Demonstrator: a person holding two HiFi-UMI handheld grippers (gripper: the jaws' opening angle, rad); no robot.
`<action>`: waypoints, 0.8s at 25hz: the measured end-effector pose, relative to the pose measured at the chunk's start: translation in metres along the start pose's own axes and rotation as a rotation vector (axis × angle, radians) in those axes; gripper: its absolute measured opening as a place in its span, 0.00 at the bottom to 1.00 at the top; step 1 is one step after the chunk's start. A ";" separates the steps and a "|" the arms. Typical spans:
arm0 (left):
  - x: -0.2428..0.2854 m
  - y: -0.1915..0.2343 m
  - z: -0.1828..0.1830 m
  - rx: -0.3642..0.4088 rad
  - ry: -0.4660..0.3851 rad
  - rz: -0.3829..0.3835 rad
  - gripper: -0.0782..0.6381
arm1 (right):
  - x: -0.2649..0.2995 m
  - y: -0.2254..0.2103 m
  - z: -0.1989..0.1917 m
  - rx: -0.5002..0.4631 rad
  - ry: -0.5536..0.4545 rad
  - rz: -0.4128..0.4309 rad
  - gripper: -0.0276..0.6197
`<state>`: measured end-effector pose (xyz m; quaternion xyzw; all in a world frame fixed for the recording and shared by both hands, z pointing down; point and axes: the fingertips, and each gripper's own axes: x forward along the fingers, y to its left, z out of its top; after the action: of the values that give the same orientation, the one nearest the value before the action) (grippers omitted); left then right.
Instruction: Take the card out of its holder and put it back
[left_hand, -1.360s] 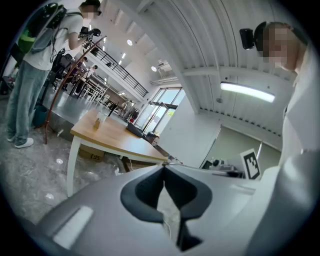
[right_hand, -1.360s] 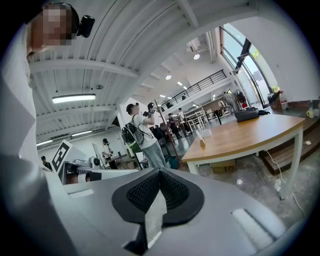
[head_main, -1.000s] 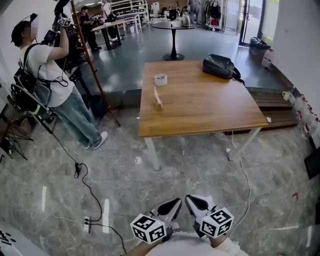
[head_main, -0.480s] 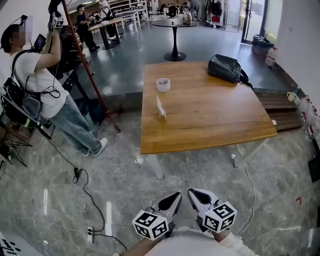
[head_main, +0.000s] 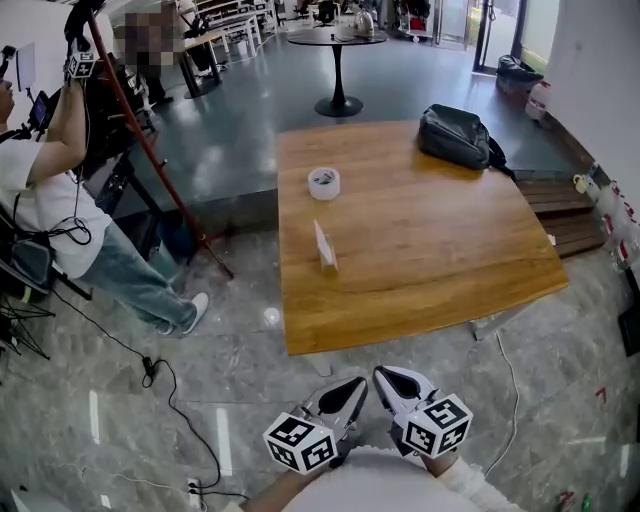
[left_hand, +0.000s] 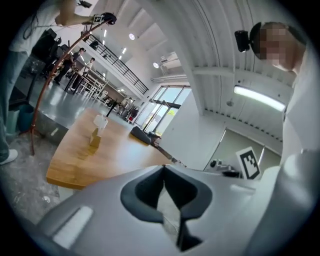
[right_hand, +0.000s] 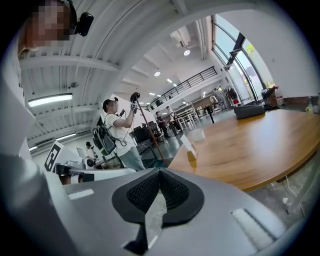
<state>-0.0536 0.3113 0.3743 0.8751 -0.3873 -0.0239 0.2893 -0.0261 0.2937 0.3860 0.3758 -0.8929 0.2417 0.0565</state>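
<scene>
A white card (head_main: 322, 241) stands upright in a small wooden holder (head_main: 328, 265) near the left edge of the wooden table (head_main: 430, 250). Both grippers are held low at the bottom of the head view, well short of the table. My left gripper (head_main: 350, 390) is shut and holds nothing. My right gripper (head_main: 392, 381) is also shut and empty. In the left gripper view the closed left gripper (left_hand: 164, 170) points at the table, with the card (left_hand: 95, 135) far off. The right gripper view shows the card (right_hand: 188, 145) beyond the closed right gripper (right_hand: 160, 172).
A roll of tape (head_main: 323, 182) lies behind the card and a black bag (head_main: 458, 136) sits at the table's far right corner. A person (head_main: 50, 200) with gear stands at left beside a slanted red pole (head_main: 150, 150). Cables (head_main: 165, 385) trail over the marble floor.
The view has closed in on the table, which now sits nearer and lower in the head view. Both grippers stay shut, close together at the bottom.
</scene>
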 end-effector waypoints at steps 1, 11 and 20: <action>0.003 0.006 0.005 -0.007 0.000 -0.005 0.12 | 0.007 -0.002 0.001 0.006 0.011 0.001 0.04; 0.055 0.077 0.051 -0.030 -0.019 0.081 0.12 | 0.080 -0.049 0.038 0.000 0.026 0.038 0.04; 0.125 0.144 0.110 -0.018 -0.031 0.251 0.12 | 0.143 -0.119 0.106 0.010 0.027 0.126 0.04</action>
<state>-0.0908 0.0942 0.3817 0.8164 -0.4982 -0.0046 0.2920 -0.0358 0.0798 0.3799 0.3157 -0.9128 0.2541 0.0511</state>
